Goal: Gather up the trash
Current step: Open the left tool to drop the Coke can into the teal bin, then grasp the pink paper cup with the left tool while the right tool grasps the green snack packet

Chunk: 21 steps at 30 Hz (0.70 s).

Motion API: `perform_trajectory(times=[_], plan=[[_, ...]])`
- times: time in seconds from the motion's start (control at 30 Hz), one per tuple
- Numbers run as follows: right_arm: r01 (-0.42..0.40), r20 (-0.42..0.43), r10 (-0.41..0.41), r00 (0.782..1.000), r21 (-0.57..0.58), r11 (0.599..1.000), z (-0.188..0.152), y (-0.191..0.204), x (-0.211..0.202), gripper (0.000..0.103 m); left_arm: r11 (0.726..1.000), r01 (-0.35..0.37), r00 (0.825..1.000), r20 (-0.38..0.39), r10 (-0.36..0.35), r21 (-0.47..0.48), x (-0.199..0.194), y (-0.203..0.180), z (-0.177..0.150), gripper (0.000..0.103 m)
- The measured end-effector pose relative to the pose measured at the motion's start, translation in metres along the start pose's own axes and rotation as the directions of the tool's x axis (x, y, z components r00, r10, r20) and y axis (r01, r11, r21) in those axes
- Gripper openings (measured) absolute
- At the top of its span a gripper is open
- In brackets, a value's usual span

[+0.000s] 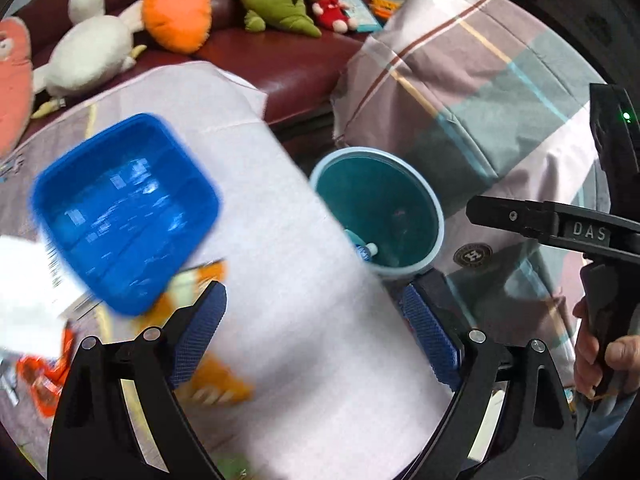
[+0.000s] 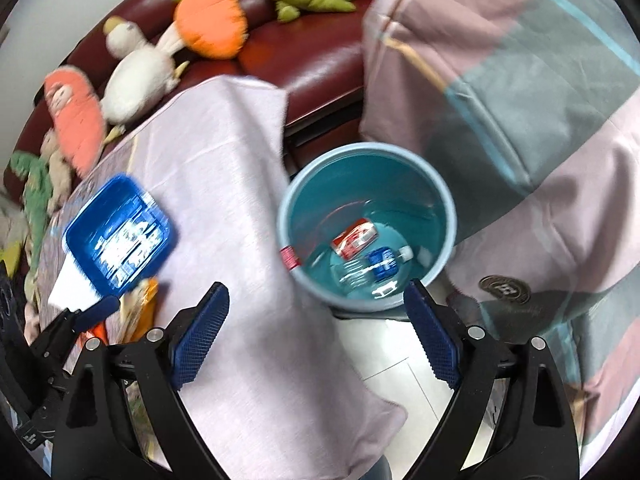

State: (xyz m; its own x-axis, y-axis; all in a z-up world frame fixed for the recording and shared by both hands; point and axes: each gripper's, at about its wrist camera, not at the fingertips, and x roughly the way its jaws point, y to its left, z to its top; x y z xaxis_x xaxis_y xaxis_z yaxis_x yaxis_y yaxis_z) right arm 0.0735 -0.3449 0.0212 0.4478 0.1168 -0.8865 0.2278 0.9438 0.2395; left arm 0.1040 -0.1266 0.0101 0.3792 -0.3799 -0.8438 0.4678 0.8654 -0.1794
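1. Left gripper [image 1: 312, 340]: fingers spread wide, nothing between them; it hangs over the pale cloth [image 1: 280, 240] that covers the table.
2. Right gripper [image 2: 316, 340]: fingers likewise spread and empty, hanging just beside the round bin [image 2: 448, 216], whose rim lies ahead of the right-hand finger.
3. Bin contents: a red-and-white wrapper [image 2: 354, 240] and a blue-labelled bottle [image 2: 380, 266] lie on the bottom.
4. Remaining trash: orange snack packets [image 1: 216, 376] lie blurred on the cloth beside the left gripper's left-hand finger [image 1: 200, 332], partly under the blue tray [image 1: 124, 208]; exact contact cannot be told.
5. Handling, as judged: the packets look light, thin, crinkly and somewhat slippery. A pinch across a flat edge or crumpled corner would likely hold best.
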Motion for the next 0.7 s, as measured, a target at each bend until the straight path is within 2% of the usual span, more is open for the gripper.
perform_trajectory(times=[0.4, 0.7], plan=[[-0.015, -0.062, 0.003, 0.998, -0.19, 0.982, -0.052, 0.099, -0.012, 0.085, 0.995, -0.092, 0.995, 0.038, 0.091, 0.024, -0.087, 0.081, -0.083, 0.092], [-0.03, -0.137, -0.013, 0.99, -0.312, 0.95, -0.088, 0.162, 0.002, 0.085, 0.987, -0.149, 0.989, -0.002, 0.149, 0.063, -0.115, 0.132, -0.144, 0.092]])
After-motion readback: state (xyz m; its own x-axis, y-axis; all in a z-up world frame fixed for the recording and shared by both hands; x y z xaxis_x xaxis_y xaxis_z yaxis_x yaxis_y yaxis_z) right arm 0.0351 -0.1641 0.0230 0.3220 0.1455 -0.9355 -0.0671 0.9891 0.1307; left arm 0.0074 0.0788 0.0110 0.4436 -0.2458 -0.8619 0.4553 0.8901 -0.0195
